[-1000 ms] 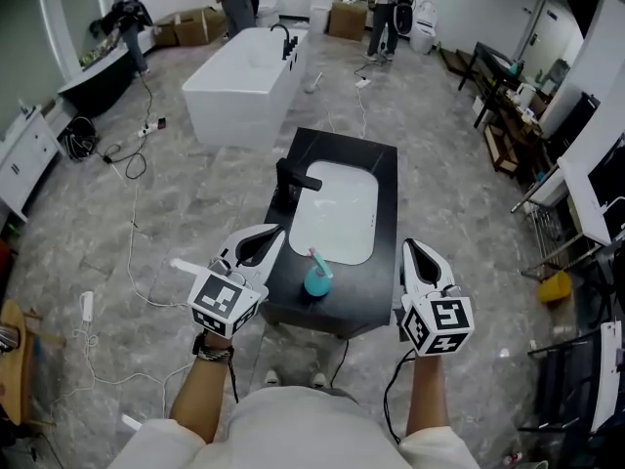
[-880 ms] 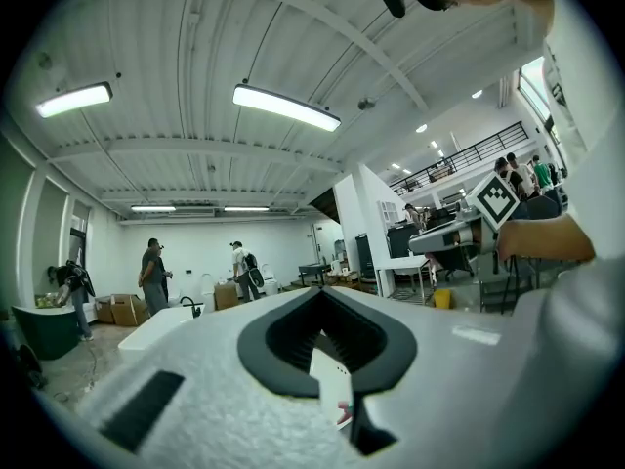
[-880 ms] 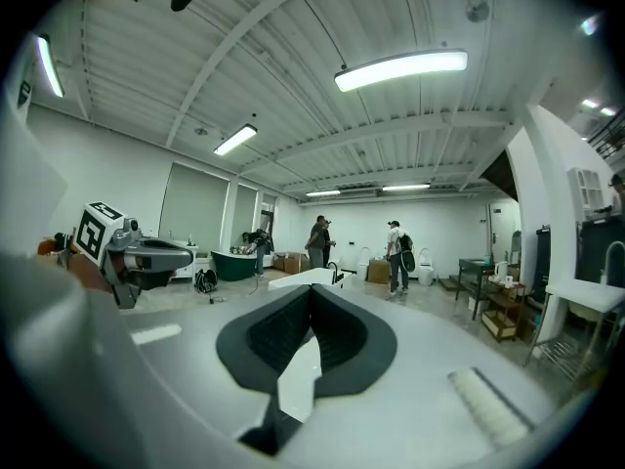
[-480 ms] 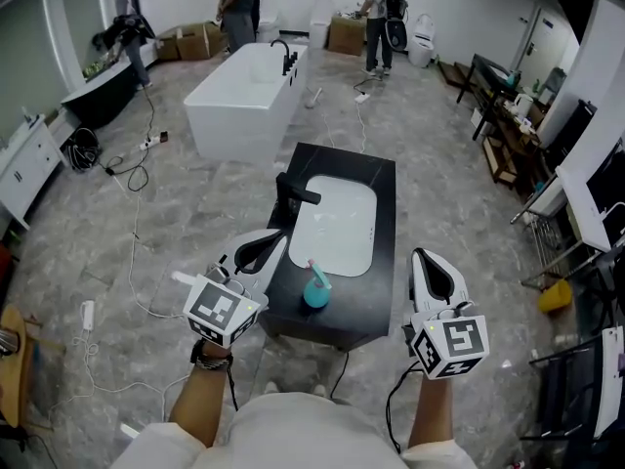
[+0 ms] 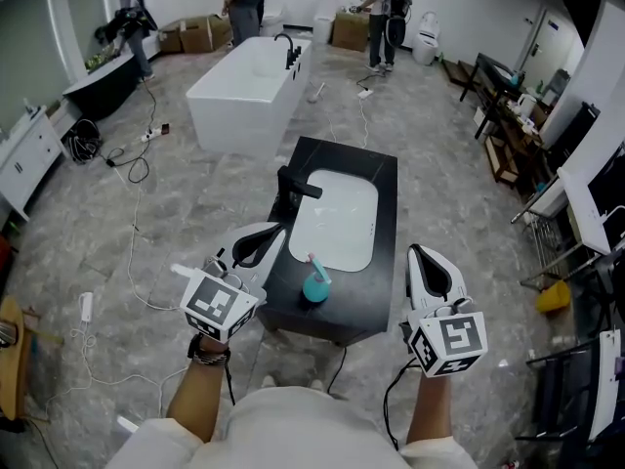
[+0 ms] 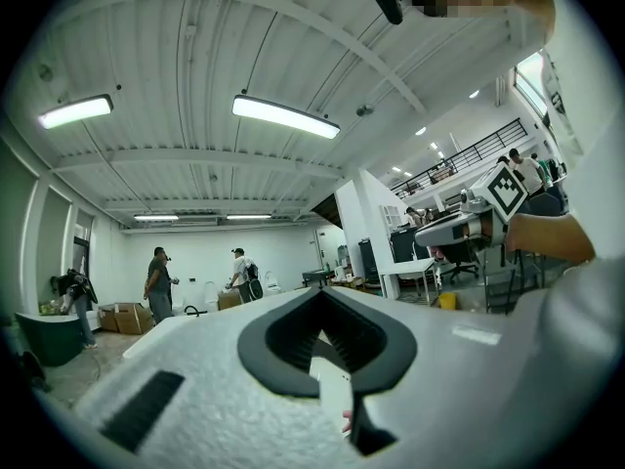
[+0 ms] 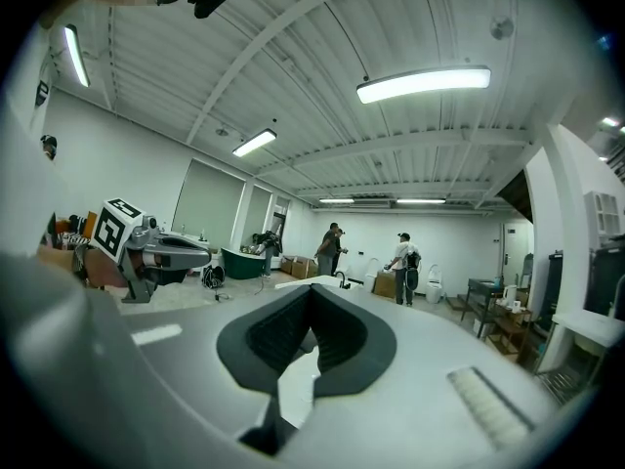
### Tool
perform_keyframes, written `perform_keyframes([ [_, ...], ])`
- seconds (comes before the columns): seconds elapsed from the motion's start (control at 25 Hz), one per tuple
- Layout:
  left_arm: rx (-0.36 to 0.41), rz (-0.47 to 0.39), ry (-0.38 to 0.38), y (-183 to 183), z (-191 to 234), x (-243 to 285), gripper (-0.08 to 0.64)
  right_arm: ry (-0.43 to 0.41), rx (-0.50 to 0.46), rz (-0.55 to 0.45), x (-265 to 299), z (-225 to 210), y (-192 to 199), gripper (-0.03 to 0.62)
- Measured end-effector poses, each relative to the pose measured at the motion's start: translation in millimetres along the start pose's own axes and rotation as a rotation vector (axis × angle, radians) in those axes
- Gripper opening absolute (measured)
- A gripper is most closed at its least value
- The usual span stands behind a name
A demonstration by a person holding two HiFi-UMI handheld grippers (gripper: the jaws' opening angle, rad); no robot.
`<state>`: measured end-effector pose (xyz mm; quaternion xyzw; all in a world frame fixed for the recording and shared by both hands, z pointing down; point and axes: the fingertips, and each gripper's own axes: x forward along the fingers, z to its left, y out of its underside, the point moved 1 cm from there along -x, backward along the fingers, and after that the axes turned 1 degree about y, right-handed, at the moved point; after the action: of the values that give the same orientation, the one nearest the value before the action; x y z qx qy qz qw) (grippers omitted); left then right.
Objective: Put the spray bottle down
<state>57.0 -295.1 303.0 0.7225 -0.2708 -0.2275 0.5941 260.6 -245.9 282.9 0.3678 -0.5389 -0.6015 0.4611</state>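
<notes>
I have my left claw (image 5: 276, 233) and right claw (image 5: 418, 254) both closed tight, nothing in either, held level on either side of the black surface (image 5: 383, 213) at its near end. The teal spray bottle (image 5: 315, 282) stands upright on that surface between the claws. It is nearer the left one but clear of it, and the white sink (image 5: 337, 218) lies just beyond it.
</notes>
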Motion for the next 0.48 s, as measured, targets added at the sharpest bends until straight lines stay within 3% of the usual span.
perform_keyframes([
  [0.48,-0.01,0.009,-0.002,7.5,5.4,2.5,0.002,-0.005,-0.012,0.02,9.1,2.5,7.1,0.005],
])
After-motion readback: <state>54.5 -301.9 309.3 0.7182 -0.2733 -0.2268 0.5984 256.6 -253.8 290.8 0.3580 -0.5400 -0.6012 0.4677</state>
